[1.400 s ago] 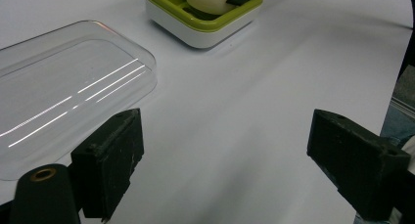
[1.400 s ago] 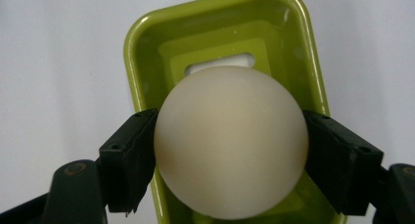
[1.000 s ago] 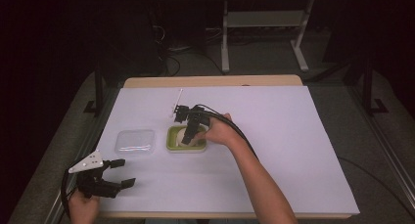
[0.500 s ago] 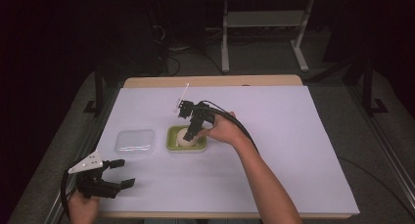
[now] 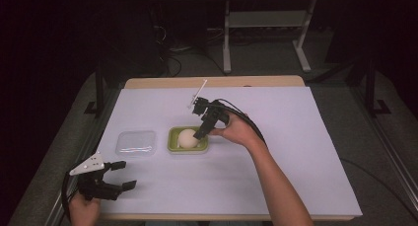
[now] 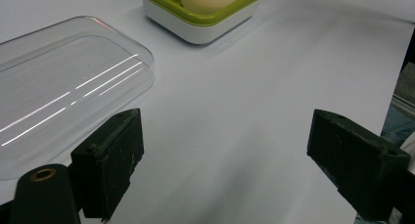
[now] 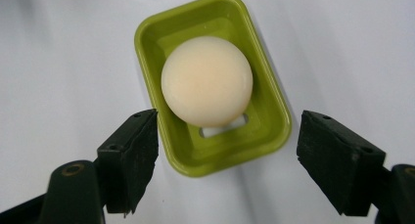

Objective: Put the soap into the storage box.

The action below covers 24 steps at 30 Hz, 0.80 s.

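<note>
Hovering over green dish (image 7: 270, 117), right gripper (image 5: 203, 132) jaws spread wide, gripping nothing. Cream ball (image 7: 207, 80) sits inside dish. Clear lid (image 5: 135, 143) just left of dish. Left gripper (image 5: 121, 175) wide, empty, nearer person.

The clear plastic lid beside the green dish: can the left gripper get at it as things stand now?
Probably yes. The left gripper is open, and the clear plastic lid lies flat on the white table cover just ahead of its jaws with nothing between them. The right gripper is away over the green dish.
</note>
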Available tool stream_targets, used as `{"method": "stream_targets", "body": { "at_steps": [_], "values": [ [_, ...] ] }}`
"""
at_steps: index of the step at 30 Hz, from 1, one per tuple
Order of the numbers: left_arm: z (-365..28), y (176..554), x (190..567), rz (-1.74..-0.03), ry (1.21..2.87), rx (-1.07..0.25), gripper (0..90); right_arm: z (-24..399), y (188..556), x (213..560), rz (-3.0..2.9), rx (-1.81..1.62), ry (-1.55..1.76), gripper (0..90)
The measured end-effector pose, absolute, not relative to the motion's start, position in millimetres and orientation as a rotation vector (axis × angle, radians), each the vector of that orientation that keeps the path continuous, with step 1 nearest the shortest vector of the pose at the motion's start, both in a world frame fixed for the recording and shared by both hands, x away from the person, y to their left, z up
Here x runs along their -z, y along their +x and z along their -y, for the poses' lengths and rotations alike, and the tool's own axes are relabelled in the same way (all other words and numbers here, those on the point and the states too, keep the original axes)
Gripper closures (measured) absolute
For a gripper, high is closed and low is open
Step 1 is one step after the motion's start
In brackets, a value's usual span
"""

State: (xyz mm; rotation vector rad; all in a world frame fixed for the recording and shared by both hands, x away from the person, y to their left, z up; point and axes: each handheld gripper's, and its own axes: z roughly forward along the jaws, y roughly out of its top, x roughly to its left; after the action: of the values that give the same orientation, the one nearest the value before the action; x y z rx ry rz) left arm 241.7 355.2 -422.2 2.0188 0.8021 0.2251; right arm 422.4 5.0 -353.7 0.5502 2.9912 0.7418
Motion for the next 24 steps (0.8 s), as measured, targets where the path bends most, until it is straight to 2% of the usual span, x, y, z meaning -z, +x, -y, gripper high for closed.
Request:
{"method": "stream_targets", "body": {
  "at_steps": [24],
  "values": [
    [-354,241,422,-0.809,2.019,-0.221,12.9,41,412,347,-2.935,-0.832,0.617,22.3]
  ]
}}
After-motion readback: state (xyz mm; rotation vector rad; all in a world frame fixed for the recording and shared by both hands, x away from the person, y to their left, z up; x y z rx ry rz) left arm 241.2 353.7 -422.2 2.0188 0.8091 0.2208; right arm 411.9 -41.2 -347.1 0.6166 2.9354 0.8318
